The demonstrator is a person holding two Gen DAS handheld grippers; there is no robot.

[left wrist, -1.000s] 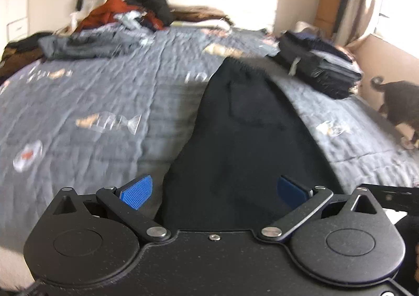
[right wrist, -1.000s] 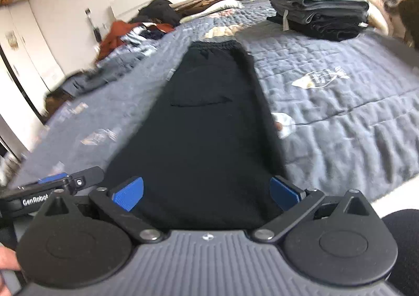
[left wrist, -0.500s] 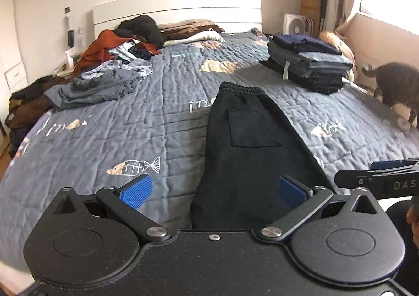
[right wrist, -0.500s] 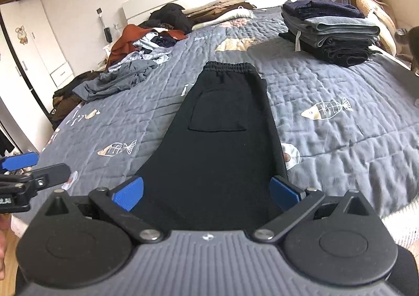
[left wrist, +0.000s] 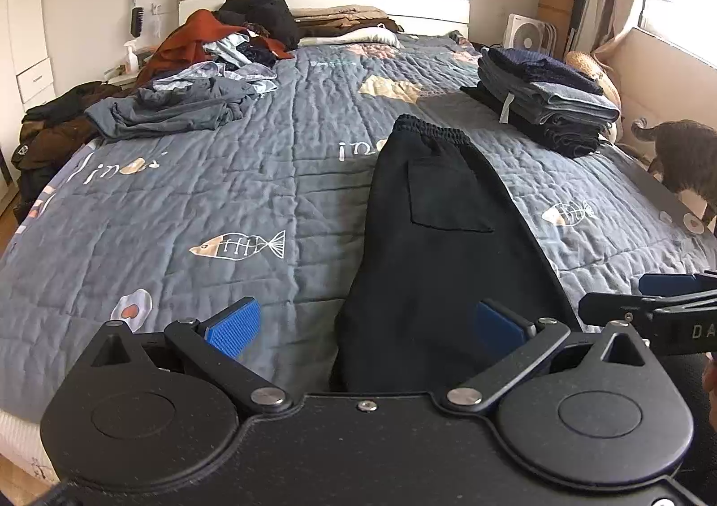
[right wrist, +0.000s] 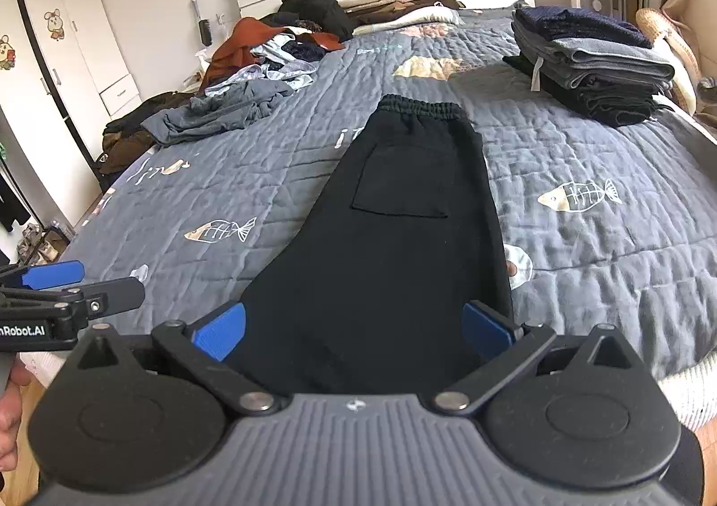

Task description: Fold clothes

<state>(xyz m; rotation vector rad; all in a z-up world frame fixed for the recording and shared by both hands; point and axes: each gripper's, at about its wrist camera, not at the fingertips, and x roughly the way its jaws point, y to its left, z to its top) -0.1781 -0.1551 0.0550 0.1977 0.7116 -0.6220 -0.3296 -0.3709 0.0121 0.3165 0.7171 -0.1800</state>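
Both tools, left tool (left wrist: pixel 366 326) and right tool (right wrist: pixel 354 329), show black bodies, blue ribbed pads, silver screws, seemingly "GenRobot.AI" lettering.

Black trousers (left wrist: pixel 439 237) (right wrist: pixel 394 228): lie flat on the grey quilted bed (left wrist: pixel 224 192) (right wrist: pixel 605 156), doubled lengthwise, one leg on the other. Elastic waistband at the far end, toward the headboard; one square patch pocket faces up below it. Fabric widens toward the near edge of the bed; leg ends hidden behind the tool bodies. Surface smooth, few wrinkles.
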